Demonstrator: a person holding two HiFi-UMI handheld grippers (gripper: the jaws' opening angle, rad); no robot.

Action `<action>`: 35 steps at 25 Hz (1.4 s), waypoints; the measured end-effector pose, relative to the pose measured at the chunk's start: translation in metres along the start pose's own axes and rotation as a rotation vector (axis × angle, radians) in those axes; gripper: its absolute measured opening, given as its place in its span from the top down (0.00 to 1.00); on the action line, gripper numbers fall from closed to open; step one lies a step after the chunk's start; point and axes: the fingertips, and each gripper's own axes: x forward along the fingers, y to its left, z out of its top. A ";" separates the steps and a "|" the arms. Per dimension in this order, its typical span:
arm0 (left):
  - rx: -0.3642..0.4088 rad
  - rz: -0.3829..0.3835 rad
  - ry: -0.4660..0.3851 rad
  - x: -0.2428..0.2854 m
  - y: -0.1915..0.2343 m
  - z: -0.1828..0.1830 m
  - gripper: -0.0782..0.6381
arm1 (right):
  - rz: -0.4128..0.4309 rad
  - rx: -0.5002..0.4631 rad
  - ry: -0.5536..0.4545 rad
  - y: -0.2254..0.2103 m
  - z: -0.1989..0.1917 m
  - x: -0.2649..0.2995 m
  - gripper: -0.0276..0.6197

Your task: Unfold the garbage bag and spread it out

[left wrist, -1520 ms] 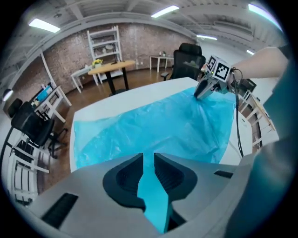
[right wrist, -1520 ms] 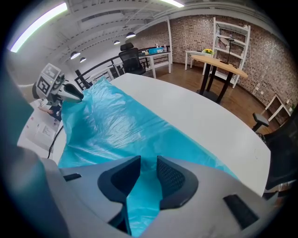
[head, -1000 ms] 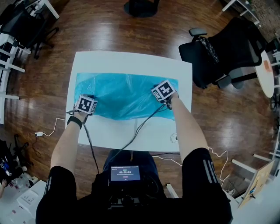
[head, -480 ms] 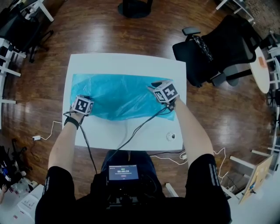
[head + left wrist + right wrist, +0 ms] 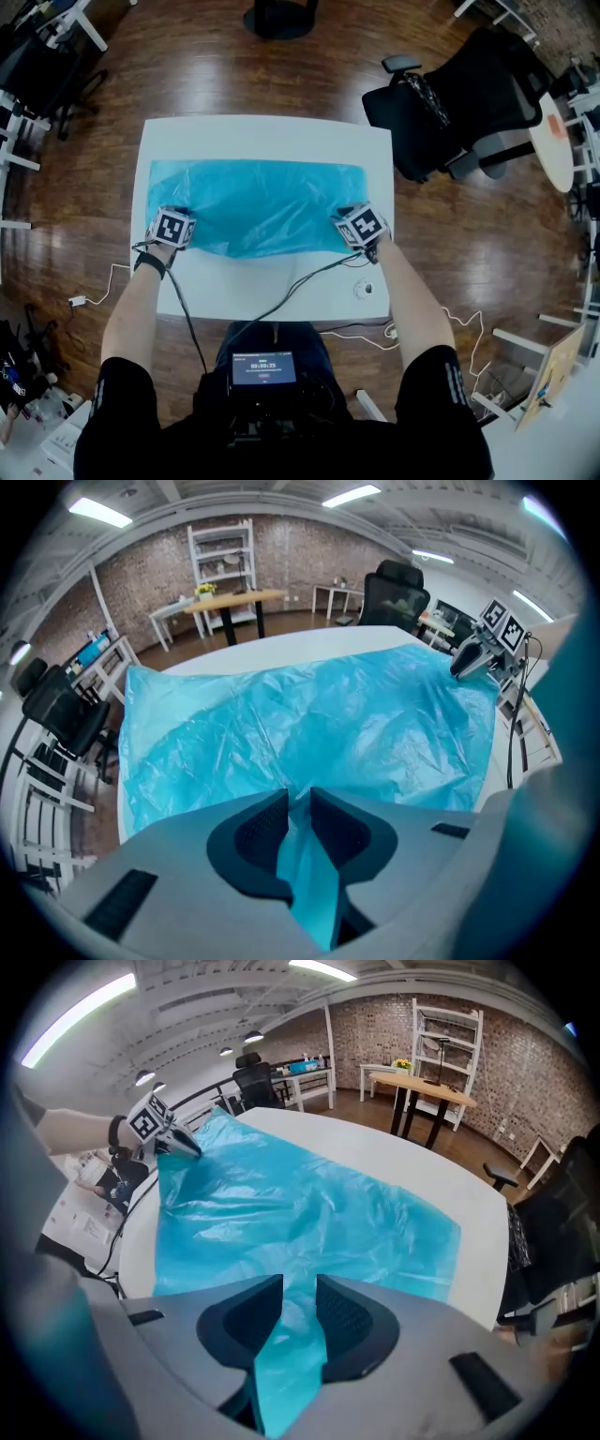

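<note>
A thin blue garbage bag [image 5: 258, 202] lies spread across the white table [image 5: 262, 136], crinkled but mostly flat. My left gripper [image 5: 173, 225] is at the bag's near left corner. In the left gripper view the jaws [image 5: 300, 808] are shut on a bunched strip of the blue bag [image 5: 309, 714]. My right gripper [image 5: 361, 225] is at the near right corner. In the right gripper view its jaws [image 5: 300, 1302] also pinch a fold of the bag [image 5: 300, 1204]. Each gripper shows in the other's view: the right gripper [image 5: 473, 656] and the left gripper [image 5: 164, 1133].
A black office chair [image 5: 459, 103] stands just off the table's far right corner. Black cables [image 5: 281, 298] trail from both grippers over the near table edge. A round cable port [image 5: 364, 290] sits near the front right. Wood floor surrounds the table.
My right gripper has moved toward the table's near edge, drawing the bag's right corner with it. The bag now lies wider and flatter. The left gripper has stayed put.
</note>
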 end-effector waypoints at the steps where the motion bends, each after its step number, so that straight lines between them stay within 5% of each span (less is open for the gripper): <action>1: 0.001 0.001 -0.002 0.000 0.000 0.000 0.78 | -0.010 0.013 0.013 -0.004 -0.007 0.003 0.74; 8: -0.003 0.008 -0.012 -0.001 -0.002 0.001 0.78 | -0.051 0.056 -0.005 -0.014 -0.022 0.011 0.74; 35: -0.010 0.063 -0.016 0.022 0.026 0.067 0.78 | -0.101 0.021 -0.055 -0.065 0.040 0.011 0.74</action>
